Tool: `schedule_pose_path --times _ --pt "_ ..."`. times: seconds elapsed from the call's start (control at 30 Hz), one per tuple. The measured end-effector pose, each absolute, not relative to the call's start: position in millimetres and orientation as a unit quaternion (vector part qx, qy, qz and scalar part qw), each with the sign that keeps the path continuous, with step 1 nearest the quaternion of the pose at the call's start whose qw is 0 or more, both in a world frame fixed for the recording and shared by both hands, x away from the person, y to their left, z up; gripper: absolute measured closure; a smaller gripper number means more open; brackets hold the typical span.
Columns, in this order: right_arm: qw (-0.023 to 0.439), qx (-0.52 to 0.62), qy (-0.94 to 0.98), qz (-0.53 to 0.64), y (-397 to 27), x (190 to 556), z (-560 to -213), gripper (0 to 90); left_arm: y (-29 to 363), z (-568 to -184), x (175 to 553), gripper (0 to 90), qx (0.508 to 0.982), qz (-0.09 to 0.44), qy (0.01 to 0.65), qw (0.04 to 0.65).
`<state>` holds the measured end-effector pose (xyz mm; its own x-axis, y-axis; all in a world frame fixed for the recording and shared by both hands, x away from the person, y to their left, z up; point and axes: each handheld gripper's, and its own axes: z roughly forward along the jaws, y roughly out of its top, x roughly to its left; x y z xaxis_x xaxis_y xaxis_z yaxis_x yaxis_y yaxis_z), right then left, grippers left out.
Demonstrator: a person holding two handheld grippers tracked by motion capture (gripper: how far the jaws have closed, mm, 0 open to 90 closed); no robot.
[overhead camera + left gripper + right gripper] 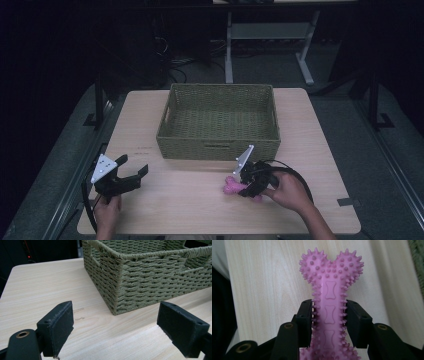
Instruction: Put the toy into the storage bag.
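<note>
So the right tool (329,322) is clamped on the pink spiky bone toy's (330,302) shaft; I'd lift it level before swinging toward the wicker basket (218,145). Left tool (116,332) sits apart, holding nothing, above the tabletop (185,195).

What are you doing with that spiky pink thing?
A person is working at a wooden table with a grabbing tool in each hand. The right tool is closed around the middle of a spiky pink bone toy, low over the table, just in front of a green woven basket. The basket looks empty. The left tool is open and holds nothing, off to the left side.
</note>
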<state>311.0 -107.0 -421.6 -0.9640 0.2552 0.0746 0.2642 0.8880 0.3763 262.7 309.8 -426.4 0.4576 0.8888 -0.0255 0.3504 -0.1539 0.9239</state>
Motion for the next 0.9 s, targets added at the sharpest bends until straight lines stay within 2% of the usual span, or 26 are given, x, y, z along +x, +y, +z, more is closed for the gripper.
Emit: schedule_pose_path --times 0.9 --pt "0.044 -0.141 -0.955 -0.259 -124 335 -377 58.3 311 -426 262 13.3 0.704 0.281 0.441 0.480"
